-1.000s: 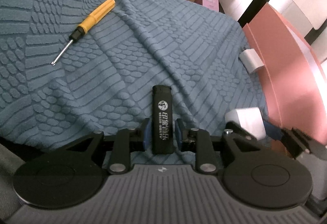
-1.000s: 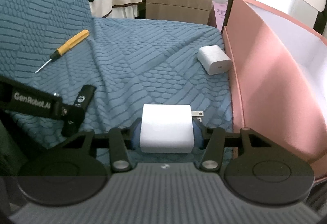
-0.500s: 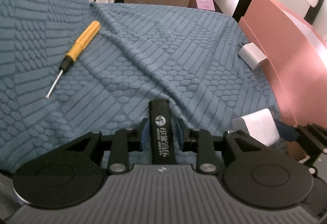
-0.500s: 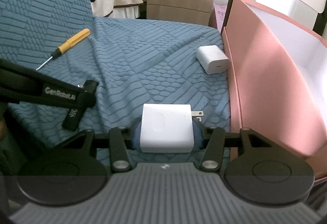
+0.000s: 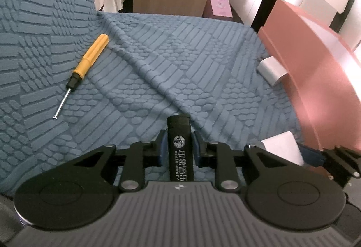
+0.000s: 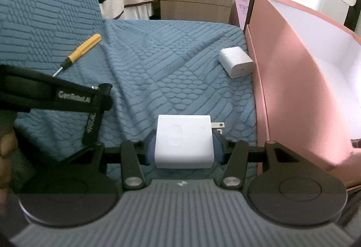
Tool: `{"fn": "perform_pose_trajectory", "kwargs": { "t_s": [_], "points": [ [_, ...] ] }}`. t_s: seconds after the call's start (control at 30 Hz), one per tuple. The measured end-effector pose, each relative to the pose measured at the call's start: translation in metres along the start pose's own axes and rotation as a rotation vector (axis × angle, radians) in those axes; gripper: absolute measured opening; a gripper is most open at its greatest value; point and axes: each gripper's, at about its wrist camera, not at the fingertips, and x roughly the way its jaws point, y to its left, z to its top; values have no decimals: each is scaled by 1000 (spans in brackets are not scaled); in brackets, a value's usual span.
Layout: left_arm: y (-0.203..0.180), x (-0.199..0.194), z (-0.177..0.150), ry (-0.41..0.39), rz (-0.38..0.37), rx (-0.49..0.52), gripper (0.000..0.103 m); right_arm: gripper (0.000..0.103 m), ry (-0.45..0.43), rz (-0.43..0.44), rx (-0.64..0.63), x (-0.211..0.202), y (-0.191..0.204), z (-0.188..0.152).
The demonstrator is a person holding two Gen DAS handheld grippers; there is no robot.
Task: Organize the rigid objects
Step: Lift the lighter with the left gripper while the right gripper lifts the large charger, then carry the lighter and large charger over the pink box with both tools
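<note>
Blue textured sofa fabric (image 5: 203,71) lies under your grippers. Your left gripper (image 5: 178,145) is clamped on a black lighter (image 5: 180,147); your right gripper (image 6: 183,145) grips a white charger (image 6: 183,141). A screwdriver (image 5: 86,64) lies on the fabric, and a second charger (image 6: 235,62) sits just beside the pink box (image 6: 293,80).

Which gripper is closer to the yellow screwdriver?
Left. The left gripper, holding the black lighter, is nearer the yellow screwdriver; the right gripper with the white charger sits farther, beside the pink box.
</note>
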Motion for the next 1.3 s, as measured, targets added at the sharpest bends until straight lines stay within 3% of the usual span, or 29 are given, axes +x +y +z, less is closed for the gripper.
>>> {"fn": "perform_pose_trajectory", "kwargs": {
  "t_s": [0.27,0.3,0.37,0.9,1.3],
  "points": [
    [-1,-24,1,1,-68,-37,25,53,-2,6,11,-19,3,14],
    [-1,-26,0,5,-77,-45,14,53,-2,7,12,-22,3,16],
    [0,-31,0,18,-99,-61,10,53,-2,8,15,-27,4,19],
    [1,-59,14,20,-152,-62,9,53,-10,-17,68,-50,1,36],
    [-18,-95,46,-36,-174,-64,9,53,-46,-17,89,-81,-21,57]
  ]
}}
